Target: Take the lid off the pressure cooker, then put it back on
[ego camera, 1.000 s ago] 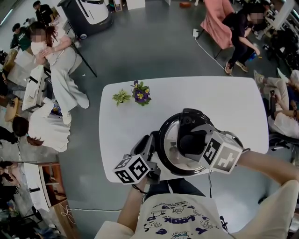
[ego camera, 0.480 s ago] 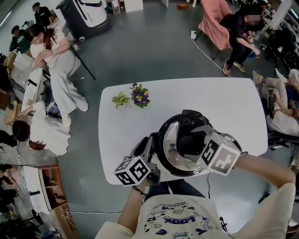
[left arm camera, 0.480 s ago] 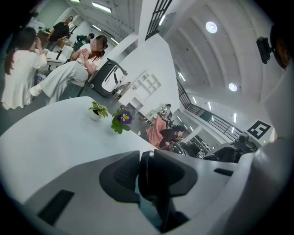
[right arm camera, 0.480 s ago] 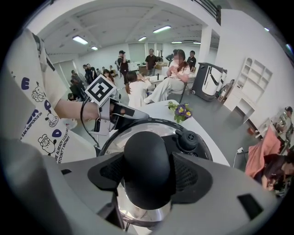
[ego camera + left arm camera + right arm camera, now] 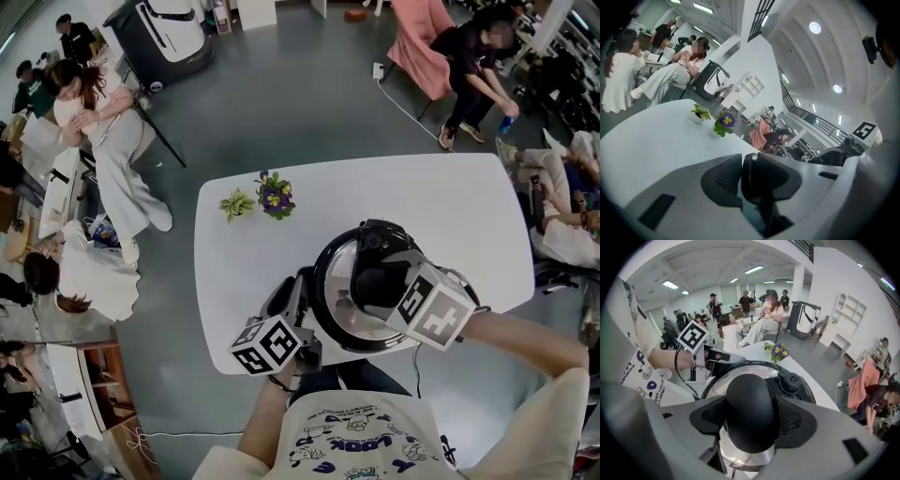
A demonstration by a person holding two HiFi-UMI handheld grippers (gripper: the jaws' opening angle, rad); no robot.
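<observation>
The pressure cooker (image 5: 330,319) stands near the front edge of the white table (image 5: 450,216), with its shiny lid (image 5: 342,321) seated on it. My right gripper (image 5: 375,286) comes down from above and is shut on the lid's black knob (image 5: 750,411), a pad pressing on each side. A black valve (image 5: 791,379) sits on the lid beyond the knob. My left gripper (image 5: 302,302) reaches in from the left and is shut on the cooker's black side handle (image 5: 754,180), which fills the gap between its jaws.
Two small potted plants (image 5: 237,203) (image 5: 275,197) stand at the table's far left. The cooker sits close to the front table edge (image 5: 281,361). Several people sit or stand on the grey floor around the table.
The right gripper's marker cube has rolled a little on the knob. The lid stays on the cooker and the left gripper has not moved.
</observation>
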